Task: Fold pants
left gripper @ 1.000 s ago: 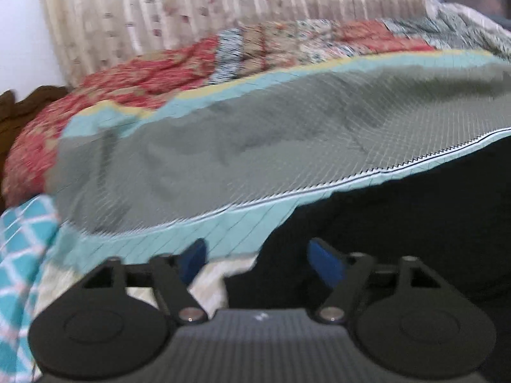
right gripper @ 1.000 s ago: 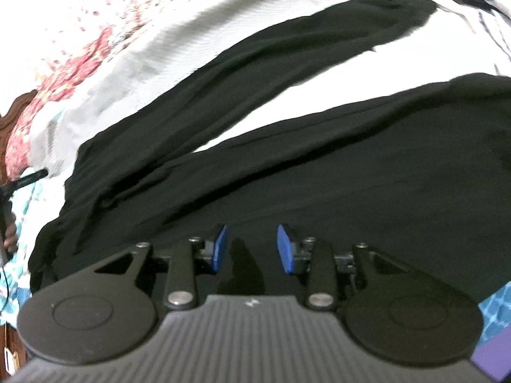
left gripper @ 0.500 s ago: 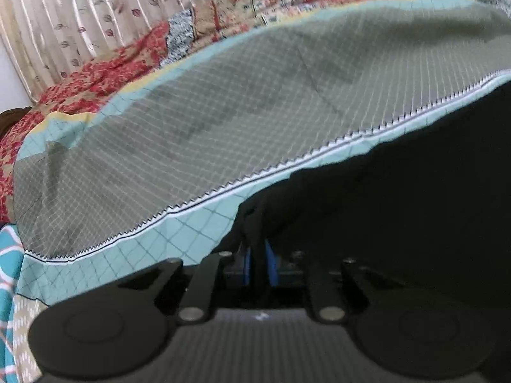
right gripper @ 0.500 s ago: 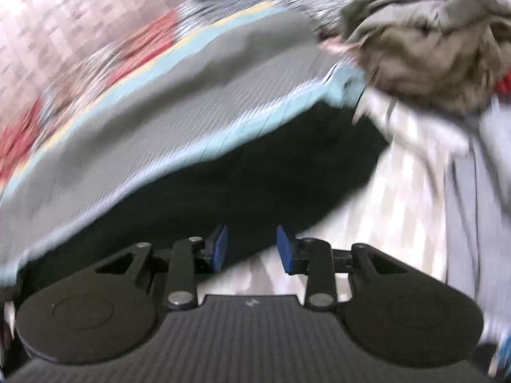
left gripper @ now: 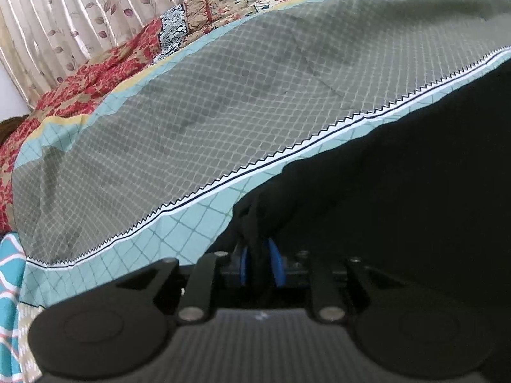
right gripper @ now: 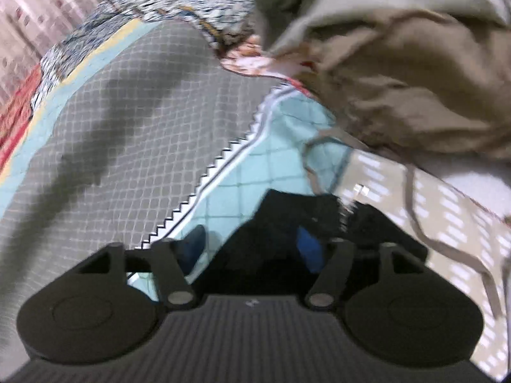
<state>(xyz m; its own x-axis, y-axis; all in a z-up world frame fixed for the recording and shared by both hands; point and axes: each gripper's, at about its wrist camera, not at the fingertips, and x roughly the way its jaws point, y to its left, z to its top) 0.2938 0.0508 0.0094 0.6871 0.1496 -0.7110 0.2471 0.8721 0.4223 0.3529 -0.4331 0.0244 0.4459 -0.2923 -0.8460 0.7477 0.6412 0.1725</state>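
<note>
Left hand-held gripper (left gripper: 258, 263): blue pads drawn close together, pinching a bunched fold of the black pants (left gripper: 399, 191) between them. The fold stands up from the pads; the rest of the garment spreads dark over the near right part of the bed.

Right hand-held gripper (right gripper: 252, 245): blue fingers (right gripper: 308, 249) set wide apart, a hem end of the black pants (right gripper: 287, 217) lying in the gap; view blurred, and no contact between pads and cloth can be made out.

Bedcover (left gripper: 191, 121): grey panel with a white lattice print, bordered by a black-and-white zigzag line and a pale teal checked band. The pants lie on the teal band and overlap the zigzag line at the right.

Tan garment (right gripper: 399, 73): crumpled heap with a loose drawstring trailing down, beyond the right gripper, just past the pants' end, on the bedcover.

Patchwork quilt (left gripper: 105, 73): red floral and mixed prints, bunched along the bed's far edge.

Curtain (left gripper: 80, 9): cream, pleated, leaf motif, behind the bed.
</note>
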